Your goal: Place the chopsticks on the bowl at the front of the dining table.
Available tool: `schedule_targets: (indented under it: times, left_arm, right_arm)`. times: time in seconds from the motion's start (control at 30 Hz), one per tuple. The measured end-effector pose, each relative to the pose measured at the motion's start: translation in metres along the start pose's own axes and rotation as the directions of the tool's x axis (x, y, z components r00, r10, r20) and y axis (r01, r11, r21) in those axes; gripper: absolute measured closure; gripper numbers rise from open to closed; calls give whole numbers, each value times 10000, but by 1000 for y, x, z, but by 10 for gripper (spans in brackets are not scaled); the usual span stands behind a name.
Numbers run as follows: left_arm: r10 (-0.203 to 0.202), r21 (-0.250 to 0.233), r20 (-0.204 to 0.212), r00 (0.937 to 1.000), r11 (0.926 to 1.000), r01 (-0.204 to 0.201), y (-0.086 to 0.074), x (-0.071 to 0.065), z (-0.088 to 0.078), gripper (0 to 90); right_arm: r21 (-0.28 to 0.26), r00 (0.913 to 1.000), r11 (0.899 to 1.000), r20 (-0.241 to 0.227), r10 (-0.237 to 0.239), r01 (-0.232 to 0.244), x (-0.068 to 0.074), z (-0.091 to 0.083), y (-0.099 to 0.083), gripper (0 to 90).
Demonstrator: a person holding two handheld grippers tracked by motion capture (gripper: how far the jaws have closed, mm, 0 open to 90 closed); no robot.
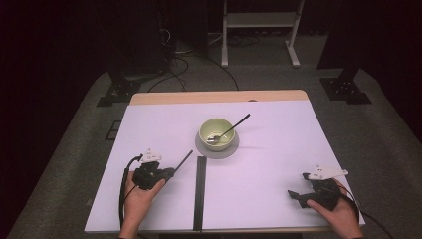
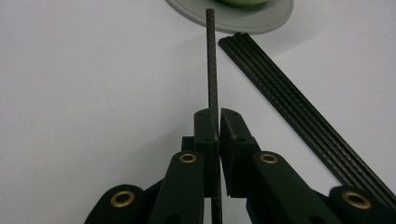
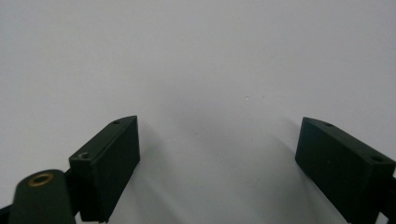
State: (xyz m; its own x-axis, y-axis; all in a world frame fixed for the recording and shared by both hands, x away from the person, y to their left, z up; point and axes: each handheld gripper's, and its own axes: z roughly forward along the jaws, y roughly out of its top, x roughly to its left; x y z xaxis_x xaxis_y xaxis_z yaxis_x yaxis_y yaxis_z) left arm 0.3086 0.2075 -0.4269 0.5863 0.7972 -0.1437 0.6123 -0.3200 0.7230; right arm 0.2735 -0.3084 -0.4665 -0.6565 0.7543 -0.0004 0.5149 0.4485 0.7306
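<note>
My left gripper is shut on a thin black rod that points up and away toward the bowl. A bundle of several more black rods lies flat on the white table, just right of that gripper. A pale green bowl sits on a grey saucer at the table's middle, with a spoon leaning in it. My right gripper rests near the front right edge, open, with bare table between its jaws.
The white table has a wooden strip along its far edge. Beyond it are a dark floor, cables and a white stand's legs.
</note>
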Motion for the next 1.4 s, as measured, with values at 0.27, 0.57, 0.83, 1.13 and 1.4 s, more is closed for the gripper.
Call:
schedule_targets:
  times: [0.27,0.57,0.83,1.13,1.4]
  left_arm:
    - [-40,-54,46,10000,10000,41,6,-2,-7,862]
    - [-52,-165,105,9999,9999,53,17,-5,-9,862]
    - [-8,-261,133,9999,9997,11,28,-7,-9,862]
    - [-46,-403,217,9998,9992,55,42,-8,-10,862]
    - [-16,-460,234,9997,9989,27,56,-10,-9,863]
  right_arm:
    - [4,10000,10000,-6,8,-8,0,0,0,121]
    - [2,10000,10000,-8,8,-8,0,0,0,121]
    - [-2,10000,10000,-8,16,-16,0,0,0,121]
    - [1,10000,10000,-7,12,-12,0,0,0,122]
    - [0,10000,10000,-10,15,-15,0,0,0,122]
